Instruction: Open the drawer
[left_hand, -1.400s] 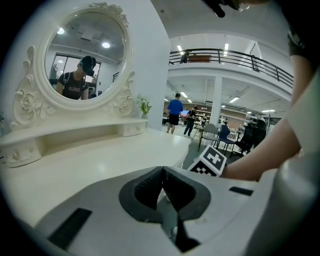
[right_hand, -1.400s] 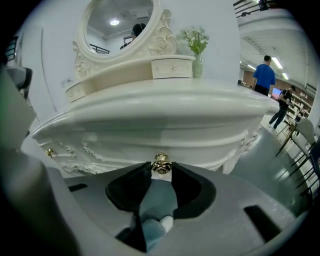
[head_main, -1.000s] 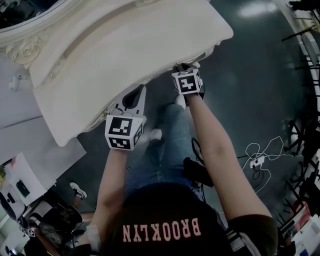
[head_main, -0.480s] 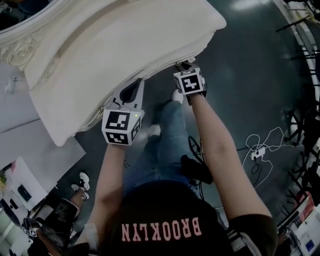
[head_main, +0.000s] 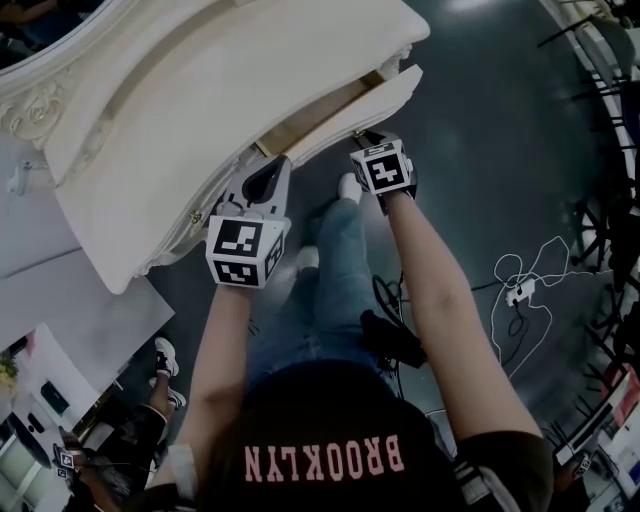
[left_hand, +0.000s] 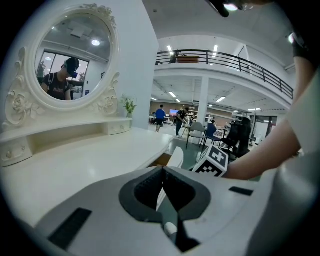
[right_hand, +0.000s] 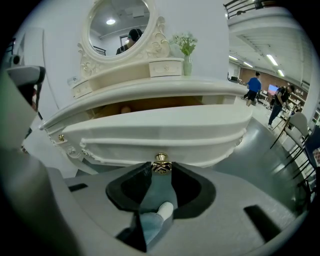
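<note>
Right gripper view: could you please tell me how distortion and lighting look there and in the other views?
Right gripper view: strong fisheye warp, corners vignetted black, drawer and knob sharp. Left gripper view: same warp, ceiling lights glare. Head view: dim, dark floor, pale dresser stands out.

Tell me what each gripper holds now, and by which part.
The right gripper holds the drawer by its small gold knob, pinched between the jaw tips. The left gripper holds nothing; its jaws are closed together.
</note>
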